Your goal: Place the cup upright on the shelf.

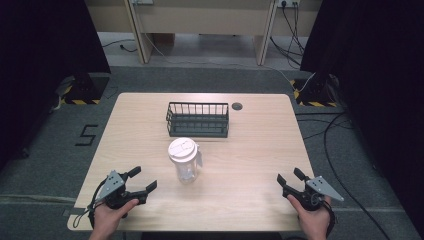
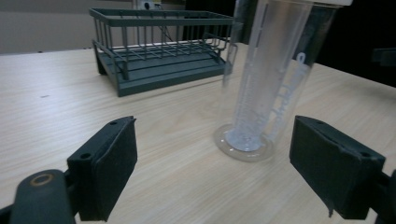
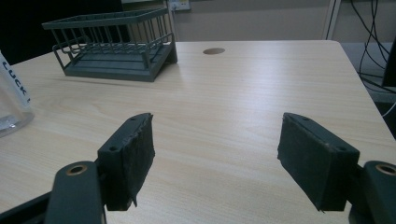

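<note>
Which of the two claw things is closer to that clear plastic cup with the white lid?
The left. The left gripper sits just left of the cup, jaws open toward it. The right gripper rests near the table's right edge, much farther off.

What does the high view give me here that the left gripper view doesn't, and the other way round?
High view alone: the white lid on the clear cup, both hands, the right gripper open, the table's cable hole, the floor around.

Left gripper view alone: a close look at the cup's ribbed wall and its base ring on the wood, framed by wide-apart jaws.

Both: the cup, the dark wire basket behind it, the table, the left gripper open.
</note>
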`<action>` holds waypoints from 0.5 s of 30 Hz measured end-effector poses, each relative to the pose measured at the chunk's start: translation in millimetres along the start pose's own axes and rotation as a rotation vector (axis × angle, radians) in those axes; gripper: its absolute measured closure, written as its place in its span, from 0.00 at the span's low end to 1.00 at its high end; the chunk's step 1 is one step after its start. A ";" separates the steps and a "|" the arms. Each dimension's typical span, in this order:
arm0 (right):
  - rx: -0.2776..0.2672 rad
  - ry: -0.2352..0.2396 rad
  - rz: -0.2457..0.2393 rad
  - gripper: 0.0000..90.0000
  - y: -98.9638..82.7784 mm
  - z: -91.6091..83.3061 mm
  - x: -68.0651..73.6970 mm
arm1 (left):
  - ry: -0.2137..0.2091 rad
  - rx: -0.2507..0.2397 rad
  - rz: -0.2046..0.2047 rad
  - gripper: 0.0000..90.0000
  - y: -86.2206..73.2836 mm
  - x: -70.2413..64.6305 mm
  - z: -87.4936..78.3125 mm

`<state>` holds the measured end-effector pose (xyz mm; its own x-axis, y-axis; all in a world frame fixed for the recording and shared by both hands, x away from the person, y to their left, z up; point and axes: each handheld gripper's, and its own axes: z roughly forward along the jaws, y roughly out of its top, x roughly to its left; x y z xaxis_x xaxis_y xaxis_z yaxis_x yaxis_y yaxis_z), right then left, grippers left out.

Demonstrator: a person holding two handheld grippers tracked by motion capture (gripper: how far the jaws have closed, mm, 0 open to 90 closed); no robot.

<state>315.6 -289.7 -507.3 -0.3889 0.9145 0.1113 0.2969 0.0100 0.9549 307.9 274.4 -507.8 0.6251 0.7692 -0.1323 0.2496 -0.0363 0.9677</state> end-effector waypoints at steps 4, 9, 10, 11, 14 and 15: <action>-0.005 -0.002 -0.006 0.30 -0.2 -1.7 0.5 | -0.006 -0.001 0.005 0.16 1.1 -2.9 3.6; -0.003 -0.001 0.001 0.30 -0.6 -1.8 1.9 | 0.006 -0.006 0.028 0.16 5.8 -6.5 8.4; -0.003 -0.001 -0.008 0.30 -0.9 -1.1 2.3 | -0.005 0.001 0.031 0.16 5.9 -9.2 10.8; -0.003 -0.001 -0.008 0.30 -0.9 -1.1 2.3 | -0.005 0.001 0.031 0.16 5.9 -9.2 10.8; 0.000 0.002 -0.006 0.30 -1.0 -0.3 3.2 | -0.040 0.013 0.030 0.16 7.0 -14.7 16.0; 0.002 0.005 0.001 0.30 -1.1 -0.1 3.7 | -0.060 0.013 0.030 0.16 8.2 -17.1 18.4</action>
<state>313.8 -286.4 -507.9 -0.3935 0.9123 0.1134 0.2984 0.0100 0.9544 313.0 249.2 -501.5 0.6755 0.7281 -0.1164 0.2397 -0.0676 0.9685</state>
